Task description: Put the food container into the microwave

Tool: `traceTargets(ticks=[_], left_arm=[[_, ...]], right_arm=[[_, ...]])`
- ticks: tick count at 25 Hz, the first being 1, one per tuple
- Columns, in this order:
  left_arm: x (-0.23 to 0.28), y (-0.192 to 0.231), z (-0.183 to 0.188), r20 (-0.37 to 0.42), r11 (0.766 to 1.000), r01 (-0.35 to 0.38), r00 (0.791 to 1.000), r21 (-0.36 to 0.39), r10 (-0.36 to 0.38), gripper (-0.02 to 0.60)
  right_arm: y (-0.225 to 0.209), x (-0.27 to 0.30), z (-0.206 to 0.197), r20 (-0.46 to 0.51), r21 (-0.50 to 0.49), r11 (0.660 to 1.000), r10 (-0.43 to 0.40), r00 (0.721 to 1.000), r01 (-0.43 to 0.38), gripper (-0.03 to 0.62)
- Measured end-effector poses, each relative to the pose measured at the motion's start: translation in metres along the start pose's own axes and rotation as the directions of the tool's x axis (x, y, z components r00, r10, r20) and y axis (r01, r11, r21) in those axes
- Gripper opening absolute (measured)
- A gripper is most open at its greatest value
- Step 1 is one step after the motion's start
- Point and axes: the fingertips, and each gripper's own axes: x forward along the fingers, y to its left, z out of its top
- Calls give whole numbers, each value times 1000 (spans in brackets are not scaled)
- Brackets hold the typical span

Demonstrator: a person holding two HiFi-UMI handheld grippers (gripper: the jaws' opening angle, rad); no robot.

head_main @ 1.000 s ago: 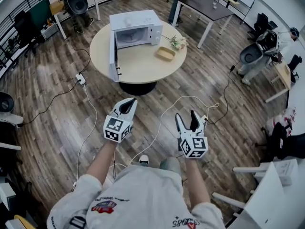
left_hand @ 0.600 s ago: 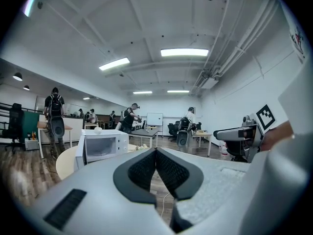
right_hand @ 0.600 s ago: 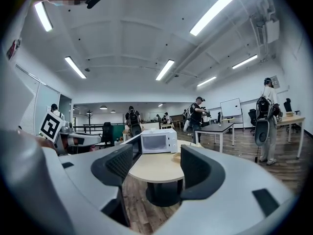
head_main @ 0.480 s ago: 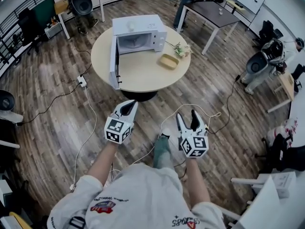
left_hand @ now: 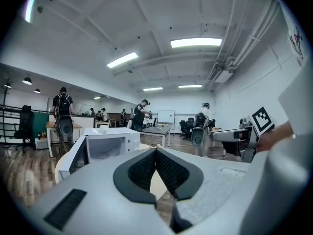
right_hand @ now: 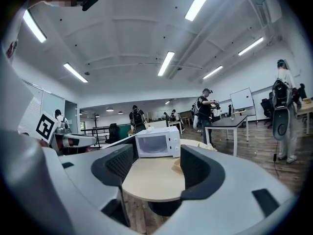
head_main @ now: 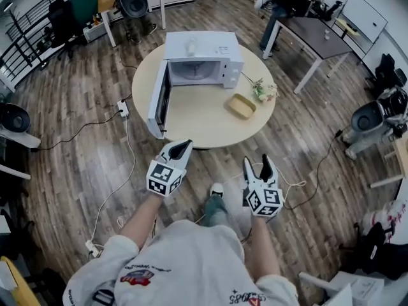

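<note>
- left gripper [head_main: 184,145]: jaws together, empty
- right gripper [head_main: 257,162]: jaws apart, empty
- microwave [head_main: 205,56]: door open, far on table [head_main: 191,116]
- food container [head_main: 241,106]: right of microwave
- no legible labels

Head view looks steeply down — both gripper views, level, share the microwave [head_main: 203,57].
</note>
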Motion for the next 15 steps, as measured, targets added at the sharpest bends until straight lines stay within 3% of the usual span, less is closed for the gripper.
traceTargets(ticks=[9, 15], left_arm=[[126, 67, 40, -4, 985, -172, 985, -13, 172, 5], [182, 92, 61, -16, 966, -257, 966, -13, 257, 5]], right_arm=[[-65, 173, 37, -34, -11, 979, 205, 978, -205, 288], [-101, 247, 63, -52, -31, 955, 294, 955, -295, 284]])
